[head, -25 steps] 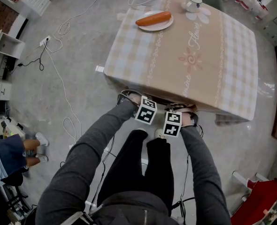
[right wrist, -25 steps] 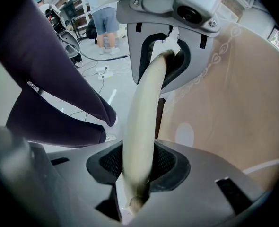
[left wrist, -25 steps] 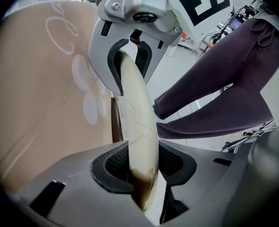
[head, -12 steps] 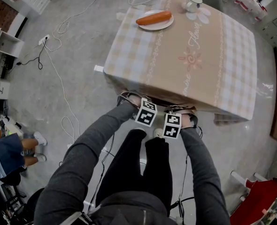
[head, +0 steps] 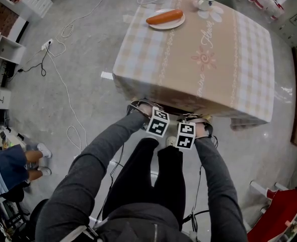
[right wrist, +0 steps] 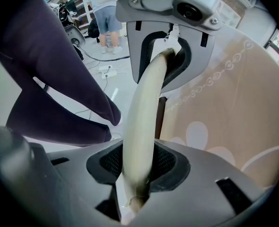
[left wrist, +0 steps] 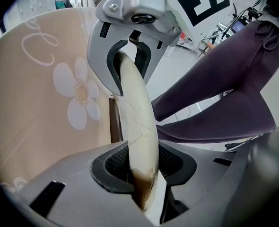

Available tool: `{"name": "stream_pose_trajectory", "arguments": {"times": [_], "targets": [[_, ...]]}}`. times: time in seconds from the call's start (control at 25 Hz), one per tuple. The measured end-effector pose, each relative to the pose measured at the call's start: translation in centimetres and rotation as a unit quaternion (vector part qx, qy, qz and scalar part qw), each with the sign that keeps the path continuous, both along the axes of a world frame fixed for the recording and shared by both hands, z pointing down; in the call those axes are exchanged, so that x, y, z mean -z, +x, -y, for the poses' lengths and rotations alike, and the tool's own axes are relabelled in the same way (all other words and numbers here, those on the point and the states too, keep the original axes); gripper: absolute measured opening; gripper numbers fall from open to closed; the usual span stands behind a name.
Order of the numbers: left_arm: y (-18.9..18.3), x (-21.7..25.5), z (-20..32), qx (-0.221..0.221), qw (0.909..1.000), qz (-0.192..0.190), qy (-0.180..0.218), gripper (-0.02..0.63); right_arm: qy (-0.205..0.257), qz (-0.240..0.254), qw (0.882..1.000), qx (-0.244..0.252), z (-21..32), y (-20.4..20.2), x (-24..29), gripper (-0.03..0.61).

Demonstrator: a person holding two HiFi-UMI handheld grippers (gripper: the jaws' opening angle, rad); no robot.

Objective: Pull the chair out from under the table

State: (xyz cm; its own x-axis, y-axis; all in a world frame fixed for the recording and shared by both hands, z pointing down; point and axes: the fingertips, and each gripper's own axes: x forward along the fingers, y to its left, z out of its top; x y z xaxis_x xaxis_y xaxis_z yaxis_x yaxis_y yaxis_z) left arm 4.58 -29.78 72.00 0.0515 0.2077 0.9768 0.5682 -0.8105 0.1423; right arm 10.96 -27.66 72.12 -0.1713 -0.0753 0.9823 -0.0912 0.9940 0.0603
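Observation:
The chair shows as a cream curved back rail [left wrist: 138, 122], running up the left gripper view and the right gripper view [right wrist: 146, 108]. My left gripper [left wrist: 142, 169] is shut on this rail, pads pressed to both sides. My right gripper [right wrist: 138, 167] is shut on the same rail close beside it. In the head view both grippers [head: 157, 122] [head: 186, 134] sit side by side at the near edge of the table [head: 204, 59], pointing steeply down. The rest of the chair is hidden under the beige checked tablecloth.
On the table's far side are a plate with a carrot [head: 164, 19] and a cup [head: 205, 0]. The person's dark-trousered legs [head: 153, 180] stand right behind the grippers. White cables [head: 63, 84] trail over the floor at left, where another person [head: 7, 168] stands. A red object [head: 279, 210] lies at bottom right.
Both grippers, still clamped on the rail, have shifted a little away from the table's edge toward the person's body.

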Motion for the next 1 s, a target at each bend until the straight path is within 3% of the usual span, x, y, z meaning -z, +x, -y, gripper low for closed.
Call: {"name": "stream_pose_trajectory", "arguments": {"times": [1.0], "targets": [[-1.9,-0.3,-4.8,-0.024,0.9996,-0.012,0.003,0.140,-0.008,-0.009,1.000,-0.022,-5.1,-2.0,-0.2,0.126]]}}
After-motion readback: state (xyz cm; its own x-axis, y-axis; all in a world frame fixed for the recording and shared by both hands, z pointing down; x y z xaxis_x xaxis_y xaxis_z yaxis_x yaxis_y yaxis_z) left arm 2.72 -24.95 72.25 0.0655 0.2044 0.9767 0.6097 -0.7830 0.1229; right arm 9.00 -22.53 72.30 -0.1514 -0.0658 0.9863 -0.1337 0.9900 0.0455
